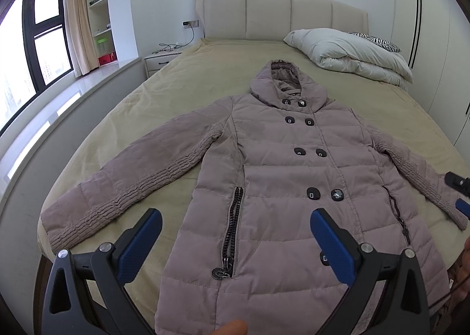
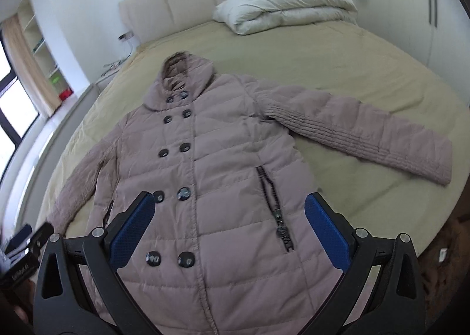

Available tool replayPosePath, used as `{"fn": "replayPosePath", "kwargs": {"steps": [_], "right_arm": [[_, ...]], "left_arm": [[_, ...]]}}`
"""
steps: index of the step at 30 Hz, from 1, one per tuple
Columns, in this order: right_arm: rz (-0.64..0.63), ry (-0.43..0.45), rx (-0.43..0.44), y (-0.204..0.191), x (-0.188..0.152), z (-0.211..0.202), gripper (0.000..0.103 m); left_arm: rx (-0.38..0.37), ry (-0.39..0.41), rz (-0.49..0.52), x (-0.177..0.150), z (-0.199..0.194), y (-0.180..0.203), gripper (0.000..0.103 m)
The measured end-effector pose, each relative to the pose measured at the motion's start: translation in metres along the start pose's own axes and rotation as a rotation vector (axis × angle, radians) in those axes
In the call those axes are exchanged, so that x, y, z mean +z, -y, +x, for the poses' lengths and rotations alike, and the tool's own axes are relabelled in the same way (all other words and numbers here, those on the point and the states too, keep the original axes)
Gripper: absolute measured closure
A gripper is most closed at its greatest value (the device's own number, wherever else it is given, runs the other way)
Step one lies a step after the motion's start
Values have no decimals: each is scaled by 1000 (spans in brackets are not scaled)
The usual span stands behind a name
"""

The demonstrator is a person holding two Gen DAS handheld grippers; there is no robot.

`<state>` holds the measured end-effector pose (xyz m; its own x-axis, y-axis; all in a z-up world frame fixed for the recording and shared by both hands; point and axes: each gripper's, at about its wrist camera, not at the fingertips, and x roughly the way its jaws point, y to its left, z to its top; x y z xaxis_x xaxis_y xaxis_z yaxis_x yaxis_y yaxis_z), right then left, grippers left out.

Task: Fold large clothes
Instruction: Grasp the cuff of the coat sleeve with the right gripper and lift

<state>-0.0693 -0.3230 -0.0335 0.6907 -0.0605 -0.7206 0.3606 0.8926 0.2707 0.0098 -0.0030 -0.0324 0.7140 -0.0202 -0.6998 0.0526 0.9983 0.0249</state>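
Observation:
A mauve hooded puffer coat (image 1: 282, 170) (image 2: 217, 164) lies flat and face up on the bed, buttoned, hood toward the headboard, both sleeves spread out. My left gripper (image 1: 235, 217) hovers open above the coat's lower left part, near the zip pocket (image 1: 232, 226), holding nothing. My right gripper (image 2: 229, 203) hovers open above the coat's lower right half, empty. The right gripper's tips (image 1: 458, 191) also show at the right edge of the left wrist view, by the right sleeve cuff (image 1: 452, 211). The left sleeve (image 1: 117, 188) reaches toward the bed's left edge.
The bed (image 1: 182, 94) has a tan cover and a cream padded headboard (image 1: 279, 15). A folded white duvet (image 1: 349, 53) and a zebra pillow (image 1: 379, 41) lie at its far right. A nightstand (image 1: 160, 60) with cables, shelves and a window sill stand on the left.

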Motion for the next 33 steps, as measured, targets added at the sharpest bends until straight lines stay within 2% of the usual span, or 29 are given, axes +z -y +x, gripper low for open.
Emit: {"fn": "replayPosePath", "kwargs": {"steps": [3, 6, 8, 10, 13, 15, 18, 20, 21, 22, 25, 26, 29, 33], "right_arm": [[263, 21, -41, 93, 9, 12, 0], [565, 68, -73, 194, 4, 16, 0], [746, 118, -74, 256, -6, 18, 2], [879, 135, -77, 306, -17, 24, 10], [1010, 154, -44, 359, -30, 36, 17], [1052, 170, -44, 384, -36, 46, 22], [1092, 198, -46, 413, -38, 59, 28], [1079, 222, -66, 426, -33, 62, 34], [1071, 222, -77, 435, -29, 66, 43], [1060, 218, -94, 441, -24, 69, 57], [983, 207, -143, 443, 6, 72, 77], [938, 213, -160, 439, 18, 71, 80], [691, 261, -218, 403, 60, 56, 85], [239, 341, -240, 305, 103, 33, 86]], "left_arm": [[-26, -30, 28, 1, 12, 7, 0], [-105, -73, 6, 4, 27, 14, 0], [-178, -69, 9, 5, 35, 22, 0], [-231, -50, 50, 5, 41, 35, 0], [-268, -117, 77, 6, 55, 55, 0], [-281, -161, 51, 10, 65, 61, 0], [-297, -161, 38, 16, 72, 68, 0], [-338, -171, 17, 21, 77, 68, 0], [-367, -182, 0, 24, 81, 69, 0], [-396, -191, -18, 26, 85, 70, 0], [-465, -210, -55, 34, 94, 74, 1], [-487, -212, -69, 37, 97, 76, 2], [-598, -232, -147, 44, 104, 76, 3], [-757, -269, -280, 51, 109, 69, 3]]}}
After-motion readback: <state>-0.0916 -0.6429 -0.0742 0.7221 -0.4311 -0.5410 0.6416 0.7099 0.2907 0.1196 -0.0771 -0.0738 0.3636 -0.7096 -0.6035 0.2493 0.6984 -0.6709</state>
